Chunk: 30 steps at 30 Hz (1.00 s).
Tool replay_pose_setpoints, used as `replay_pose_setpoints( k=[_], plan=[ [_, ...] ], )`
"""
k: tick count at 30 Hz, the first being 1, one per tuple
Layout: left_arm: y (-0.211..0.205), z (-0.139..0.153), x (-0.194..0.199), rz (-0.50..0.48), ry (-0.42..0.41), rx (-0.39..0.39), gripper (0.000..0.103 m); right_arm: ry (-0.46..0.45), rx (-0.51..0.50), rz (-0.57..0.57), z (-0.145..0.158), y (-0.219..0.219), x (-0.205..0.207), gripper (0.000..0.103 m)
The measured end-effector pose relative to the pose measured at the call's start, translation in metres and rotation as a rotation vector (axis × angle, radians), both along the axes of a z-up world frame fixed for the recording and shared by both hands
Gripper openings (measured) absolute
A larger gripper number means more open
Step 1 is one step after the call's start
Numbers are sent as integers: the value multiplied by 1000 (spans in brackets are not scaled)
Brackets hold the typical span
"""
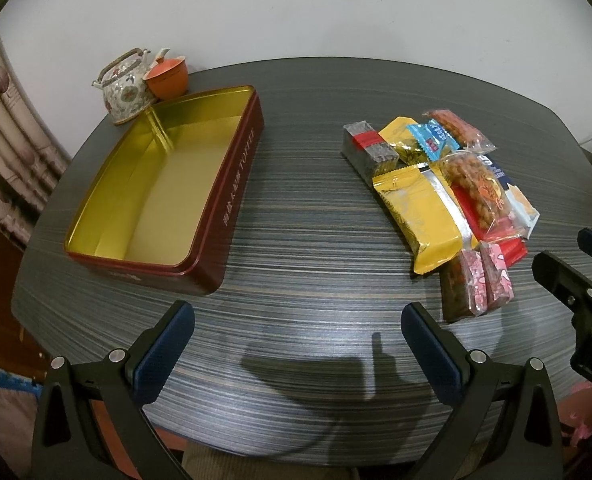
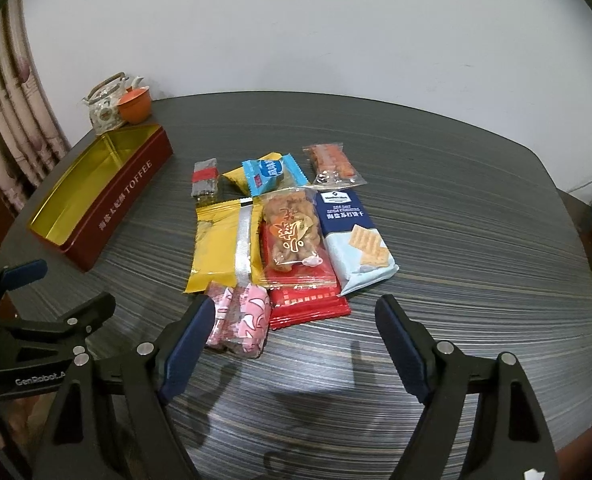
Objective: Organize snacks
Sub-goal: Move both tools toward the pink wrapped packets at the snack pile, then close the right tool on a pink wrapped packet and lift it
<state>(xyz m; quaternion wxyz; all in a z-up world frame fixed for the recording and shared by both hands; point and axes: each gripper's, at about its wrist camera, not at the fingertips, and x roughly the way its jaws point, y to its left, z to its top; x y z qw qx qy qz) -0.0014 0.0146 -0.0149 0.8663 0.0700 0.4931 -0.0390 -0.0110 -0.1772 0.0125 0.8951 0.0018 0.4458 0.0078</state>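
An open red toffee tin (image 1: 231, 184) with a gold, empty inside lies on the left of the dark striped table; it also shows in the right wrist view (image 2: 123, 204). A pile of snack packets lies to its right: a yellow packet (image 1: 420, 212) (image 2: 219, 240), a red packet with fried snacks (image 2: 296, 248), a blue cracker pack (image 2: 356, 236), pink-wrapped sweets (image 2: 243, 320) (image 1: 492, 280). My left gripper (image 1: 298, 320) is open and empty over bare table. My right gripper (image 2: 293, 316) is open and empty, just short of the pile's near edge.
A flowered teapot (image 1: 125, 88) and an orange lidded cup (image 1: 167, 76) stand at the table's far left corner behind the tin. A curtain (image 2: 11, 128) hangs at the left. A white wall lies behind the table (image 1: 316, 240).
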Motion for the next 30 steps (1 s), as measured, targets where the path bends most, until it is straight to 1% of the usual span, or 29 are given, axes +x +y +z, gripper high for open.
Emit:
replay_pose_setpoints(
  k=[15,17,19,27,29,30],
  plan=[
    [4,-2,4,11,14,-16,102,17,10,24,-5,6,2,78],
    [5,-3,5,15,18,-23,102,20,13,29,-6,7,2,71],
    [6,-5,5,14,22,-27,102,32,20,36,-9,8,3,68],
    [11,-13,10,12,42,-36,101,60,38,59,-21,15,4,67],
    [12,-16,10,6,43,-34,100,66,25,67,-24,19,5,61],
    [11,-16,10,3,42,-32,98,66,23,66,-25,19,5,59]
  ],
)
